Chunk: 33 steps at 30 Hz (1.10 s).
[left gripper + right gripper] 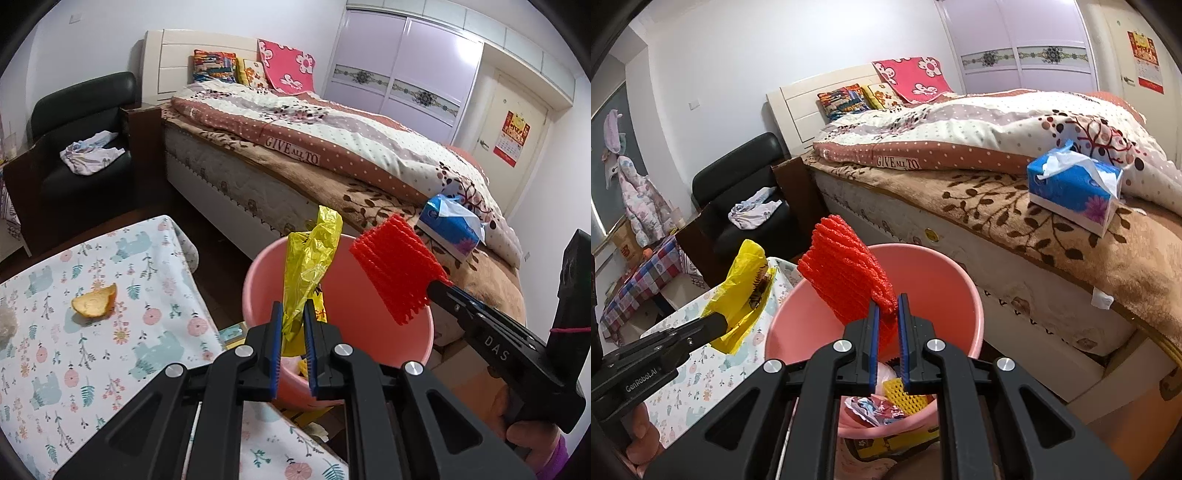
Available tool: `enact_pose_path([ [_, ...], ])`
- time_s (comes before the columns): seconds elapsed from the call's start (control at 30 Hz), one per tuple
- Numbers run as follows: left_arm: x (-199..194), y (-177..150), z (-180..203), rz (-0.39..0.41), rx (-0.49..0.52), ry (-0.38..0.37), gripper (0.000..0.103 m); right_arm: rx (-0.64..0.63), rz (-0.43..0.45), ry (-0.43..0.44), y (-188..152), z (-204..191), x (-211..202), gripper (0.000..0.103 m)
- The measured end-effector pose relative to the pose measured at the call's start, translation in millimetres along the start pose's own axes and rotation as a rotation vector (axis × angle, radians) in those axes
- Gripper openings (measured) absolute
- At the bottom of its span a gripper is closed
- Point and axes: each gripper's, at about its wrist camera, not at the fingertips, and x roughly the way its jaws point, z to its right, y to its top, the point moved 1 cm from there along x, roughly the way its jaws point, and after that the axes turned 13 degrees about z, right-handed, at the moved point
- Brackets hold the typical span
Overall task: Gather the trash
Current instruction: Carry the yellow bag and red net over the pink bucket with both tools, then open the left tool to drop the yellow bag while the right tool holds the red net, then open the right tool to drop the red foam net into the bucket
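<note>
Left wrist view: the left gripper (294,317) sits at bottom centre, its jaws narrowed onto a crumpled yellow bag (312,258) that stands up between the blue pads (276,332) and rises above the pink bucket (258,280) behind it. The bucket fills the centre of the frame, with scraps visible low inside it. At right, the right gripper (437,286) reaches in from the lower right edge, its jaws clamped on a red foam net (395,266) held over the bucket's right rim. At left, a table (44,369) under a floral cloth carries an orange peel (95,301), well apart from the bucket. A bed (295,147) crosses the upper half; a blue tissue pack (452,225) lies on its near corner at right. A black armchair (81,122) stands at upper left. Right wrist view: the right gripper (888,306) sits at bottom centre, jaws narrowed onto the lower edge of the red foam net (846,273), which tilts up and left over the bucket (960,295). Inside the bucket, low in the frame, lie a yellow foam net (905,397) and crumpled wrappers (875,408). At left, the left gripper (722,323) enters from the left edge, jaws clamped on the yellow bag (746,291), held over the table (701,376) edge just beside the bucket's left rim. The tissue pack (1075,192) lies on the bed (997,206) at upper right; the armchair (738,192) stands at mid left.
</note>
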Motion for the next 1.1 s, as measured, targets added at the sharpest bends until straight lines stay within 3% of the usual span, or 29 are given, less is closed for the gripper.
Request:
enact_pose_path([
  [0.63,29.6,-13.5,12.3,-0.057,0.001,0.000,0.015,0.039,-0.032,-0.020,-8.9,20.1,11.5,0.010],
  [0.73,29.3,-13.1,12.4,-0.054,-0.005,-0.004,0.024,0.042,-0.034,-0.020,-9.3,21.0,12.3,0.010],
  [0.8,27.7,-12.5,11.5,-0.048,-0.008,0.000,0.035,0.045,-0.035,-0.020,-9.3,21.7,12.8,0.010],
  [0.9,25.8,-11.4,10.6,-0.045,-0.012,-0.001,0.042,0.044,-0.034,-0.023,-9.2,21.9,13.0,0.010],
  [1.1,22.3,-10.3,6.0,-0.042,-0.028,0.003,0.047,0.054,-0.042,-0.039,-9.6,24.3,15.1,0.011],
])
